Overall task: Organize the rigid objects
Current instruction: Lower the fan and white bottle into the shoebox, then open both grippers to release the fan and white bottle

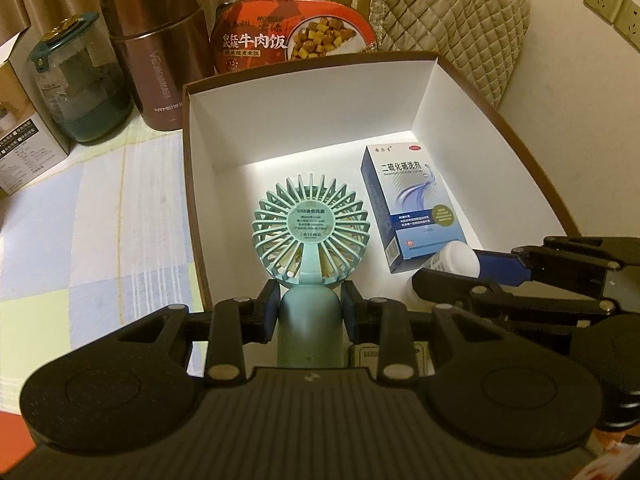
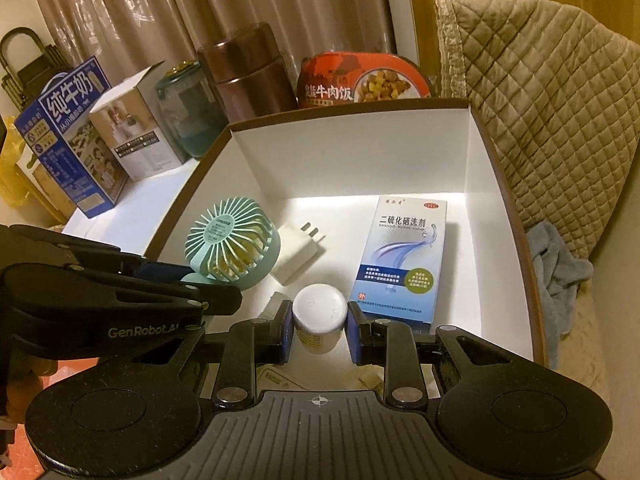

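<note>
- Left gripper (image 1: 309,312) has its jaws clamped on the handle of the mint handheld fan (image 1: 310,232), fan head over the floor of the white box (image 1: 304,120).
- Beside the fan head lies a white charger plug (image 2: 298,254).
- Right gripper (image 2: 318,330) sits with jaws apart, flanking the white bottle (image 2: 319,316) without gripping it.
- Far right, the blue medicine carton (image 2: 400,258) lies flat in the box.

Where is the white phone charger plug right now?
In the right wrist view the white charger plug lies on the floor of the white box, between the mint fan and the blue medicine carton.
</note>
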Demonstrator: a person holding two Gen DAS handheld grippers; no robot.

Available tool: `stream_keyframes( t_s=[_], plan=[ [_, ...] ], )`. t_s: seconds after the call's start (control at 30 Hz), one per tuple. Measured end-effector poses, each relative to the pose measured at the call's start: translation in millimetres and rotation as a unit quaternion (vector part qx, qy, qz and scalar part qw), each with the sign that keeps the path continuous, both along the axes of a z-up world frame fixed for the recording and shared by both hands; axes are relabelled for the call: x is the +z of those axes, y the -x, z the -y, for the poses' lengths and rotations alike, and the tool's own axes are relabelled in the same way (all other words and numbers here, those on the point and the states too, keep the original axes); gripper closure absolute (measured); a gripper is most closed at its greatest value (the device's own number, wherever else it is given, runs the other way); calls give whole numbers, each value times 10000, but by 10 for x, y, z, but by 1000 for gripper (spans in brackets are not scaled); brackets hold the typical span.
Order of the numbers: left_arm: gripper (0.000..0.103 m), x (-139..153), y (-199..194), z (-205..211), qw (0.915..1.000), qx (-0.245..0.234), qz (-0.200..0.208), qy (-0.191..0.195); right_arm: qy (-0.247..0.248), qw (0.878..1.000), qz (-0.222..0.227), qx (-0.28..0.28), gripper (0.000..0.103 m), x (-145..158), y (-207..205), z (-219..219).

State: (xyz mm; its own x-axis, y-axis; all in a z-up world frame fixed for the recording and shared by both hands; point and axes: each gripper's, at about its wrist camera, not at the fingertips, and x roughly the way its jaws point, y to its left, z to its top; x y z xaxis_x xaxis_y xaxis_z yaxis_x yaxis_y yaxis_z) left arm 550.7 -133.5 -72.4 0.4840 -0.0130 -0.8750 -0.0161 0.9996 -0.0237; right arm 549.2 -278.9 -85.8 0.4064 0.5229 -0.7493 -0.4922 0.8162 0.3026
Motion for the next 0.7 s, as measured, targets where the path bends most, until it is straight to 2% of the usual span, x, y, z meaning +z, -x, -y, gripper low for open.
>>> stream_keyframes(
  t_s=[0.47, 0.57, 0.7],
  plan=[
    [73, 13, -37, -30, 9999, -72, 148, -4, 76, 10000, 7, 32, 79, -15, -20, -47],
    [71, 21, -26, -35, 9998, -65, 167, -50, 51, 9998, 124, 121, 79, 8, 3, -65],
    [70, 35, -13, -48, 9998, -60, 188, -50, 144, 9998, 132, 88, 70, 23, 5, -65]
  ],
)
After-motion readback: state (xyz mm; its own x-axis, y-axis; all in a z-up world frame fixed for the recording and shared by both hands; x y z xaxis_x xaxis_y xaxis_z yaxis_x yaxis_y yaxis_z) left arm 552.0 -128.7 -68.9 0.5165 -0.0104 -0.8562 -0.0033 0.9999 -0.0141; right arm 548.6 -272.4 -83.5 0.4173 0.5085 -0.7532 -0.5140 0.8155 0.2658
